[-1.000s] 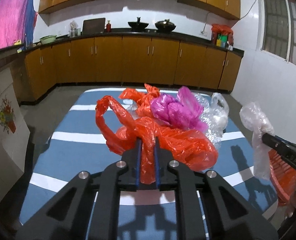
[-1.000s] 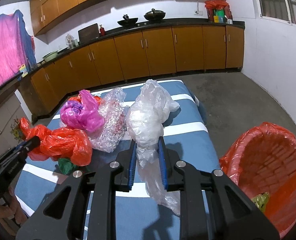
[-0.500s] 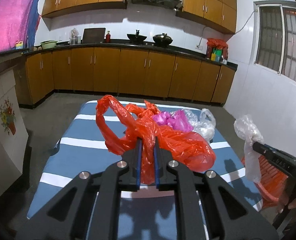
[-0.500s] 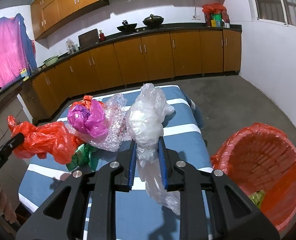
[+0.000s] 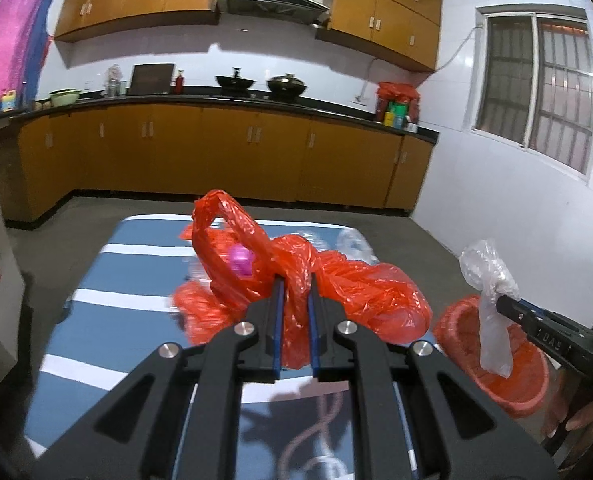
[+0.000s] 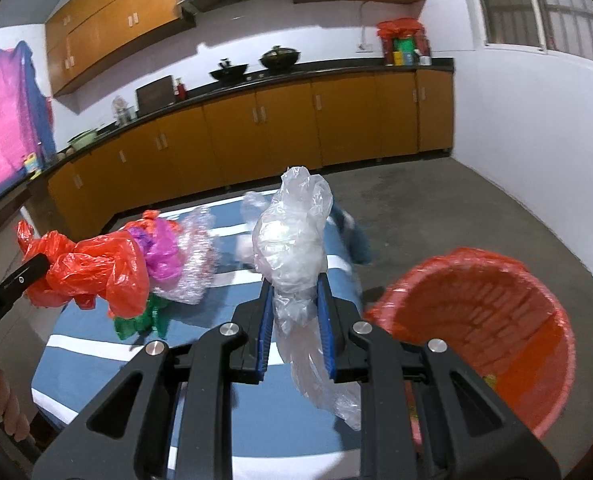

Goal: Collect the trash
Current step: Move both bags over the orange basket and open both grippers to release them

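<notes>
My left gripper [image 5: 295, 280] is shut on a crumpled orange plastic bag [image 5: 348, 280] and holds it above the blue striped table [image 5: 136, 276]. It also shows in the right wrist view [image 6: 96, 272]. My right gripper [image 6: 294, 280] is shut on a clear plastic bag [image 6: 292, 248], held above the table's right edge; in the left wrist view this bag [image 5: 488, 288] hangs over the orange bin [image 5: 496, 364]. The orange-lined bin [image 6: 484, 320] stands on the floor right of the table.
A pink bag [image 6: 162, 244], a crinkled clear wrap [image 6: 192, 264], a green scrap [image 6: 140, 320] and another clear bag [image 5: 352, 242] lie on the table. Wooden kitchen cabinets [image 5: 216, 152] line the far wall. A white wall [image 6: 536, 140] is on the right.
Both grippers have risen with their bags. The orange bag has lifted off the pile on the table. The clear bag has moved right, closer to the bin.
</notes>
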Demonstrator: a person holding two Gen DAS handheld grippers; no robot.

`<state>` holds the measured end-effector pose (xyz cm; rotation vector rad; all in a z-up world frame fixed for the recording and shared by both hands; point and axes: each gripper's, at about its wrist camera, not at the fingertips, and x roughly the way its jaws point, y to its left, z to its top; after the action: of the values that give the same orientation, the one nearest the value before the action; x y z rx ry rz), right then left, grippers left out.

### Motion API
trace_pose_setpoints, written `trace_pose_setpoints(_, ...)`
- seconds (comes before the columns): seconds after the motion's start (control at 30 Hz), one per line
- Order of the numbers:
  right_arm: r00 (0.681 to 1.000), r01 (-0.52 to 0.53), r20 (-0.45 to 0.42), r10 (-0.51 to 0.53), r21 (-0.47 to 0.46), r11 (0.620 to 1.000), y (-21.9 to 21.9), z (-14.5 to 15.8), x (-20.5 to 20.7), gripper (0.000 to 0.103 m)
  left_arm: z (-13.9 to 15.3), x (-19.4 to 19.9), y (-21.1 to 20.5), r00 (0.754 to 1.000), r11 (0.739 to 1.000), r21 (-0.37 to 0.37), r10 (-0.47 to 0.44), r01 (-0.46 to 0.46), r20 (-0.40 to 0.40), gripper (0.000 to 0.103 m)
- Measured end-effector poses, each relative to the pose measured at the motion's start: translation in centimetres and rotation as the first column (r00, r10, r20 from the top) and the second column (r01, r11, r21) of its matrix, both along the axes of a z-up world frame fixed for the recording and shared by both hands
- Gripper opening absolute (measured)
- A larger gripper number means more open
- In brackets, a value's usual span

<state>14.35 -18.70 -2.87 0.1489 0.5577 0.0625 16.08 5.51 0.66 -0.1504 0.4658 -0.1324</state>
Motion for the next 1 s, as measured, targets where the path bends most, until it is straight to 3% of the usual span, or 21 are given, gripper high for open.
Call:
trace_pose_setpoints(0.3, 0.989, 0.149, -0.003, -0.149, 0.008, 0.989, -5.9, -0.4, -2.6, 0.021, 0.2, 1.5, -7.5, 0.987, 0.987, -0.011, -0.162, 0.162, -0.006, 0.011)
trace_pose_setpoints(0.53, 0.965, 0.261, -0.005, -0.261, 0.029, 0.965, -10.3, -0.6, -4.4, 0.021, -0.3, 3.1, -13.4, 0.961, 0.961, -0.016, -0.275, 0.275, -0.013, 0.011)
trace_pose_setpoints(1.0, 0.936, 0.352, -0.020, -0.352, 0.086, 0.932, -15.4, -1.3, -5.0, 0.021, -2.6, 5.5, -22.1, 0.900, 0.902, -0.022, -0.431, 0.430, -0.065, 0.011)
